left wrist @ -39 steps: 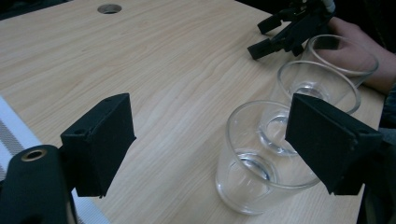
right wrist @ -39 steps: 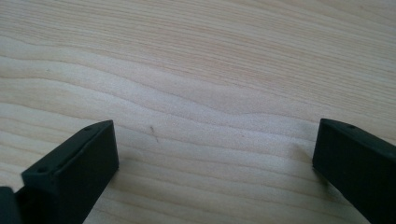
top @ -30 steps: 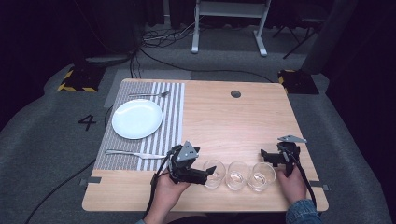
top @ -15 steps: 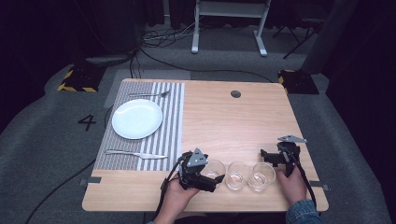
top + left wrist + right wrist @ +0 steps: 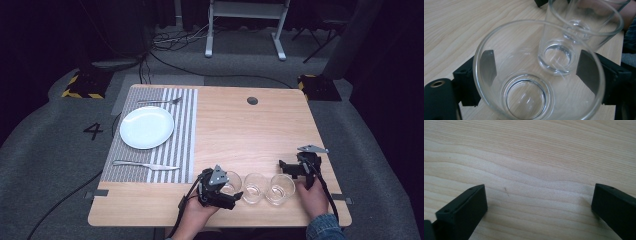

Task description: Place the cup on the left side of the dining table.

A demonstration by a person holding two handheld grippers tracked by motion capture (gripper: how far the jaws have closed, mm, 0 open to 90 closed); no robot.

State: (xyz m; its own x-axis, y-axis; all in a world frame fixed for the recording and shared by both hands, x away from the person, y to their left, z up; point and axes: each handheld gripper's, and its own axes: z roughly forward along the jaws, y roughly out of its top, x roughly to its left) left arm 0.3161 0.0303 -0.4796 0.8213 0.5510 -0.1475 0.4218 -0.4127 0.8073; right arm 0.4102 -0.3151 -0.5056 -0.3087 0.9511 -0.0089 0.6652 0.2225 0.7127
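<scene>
Three clear glasses stand in a row near the table's front edge. My left gripper (image 5: 229,194) has its jaws on either side of the leftmost glass (image 5: 231,181), with the black pads against its walls. In the left gripper view that empty glass (image 5: 526,95) sits between the pads of my left gripper (image 5: 536,67), and the middle glass (image 5: 564,50) stands just behind it. The middle glass (image 5: 254,187) and the right glass (image 5: 280,189) stand free. Just right of the row, my right gripper (image 5: 288,169) is open, and my right gripper (image 5: 539,202) has bare wood between its jaws.
A striped placemat (image 5: 185,125) at the table's left holds a white plate (image 5: 146,127), a fork (image 5: 160,101) behind it and a knife (image 5: 145,165) in front. A round cable hole (image 5: 252,100) sits at the back of the wooden table (image 5: 250,135).
My left gripper has slid right along the front edge until its jaws came around the leftmost glass. The right gripper has stayed in place.
</scene>
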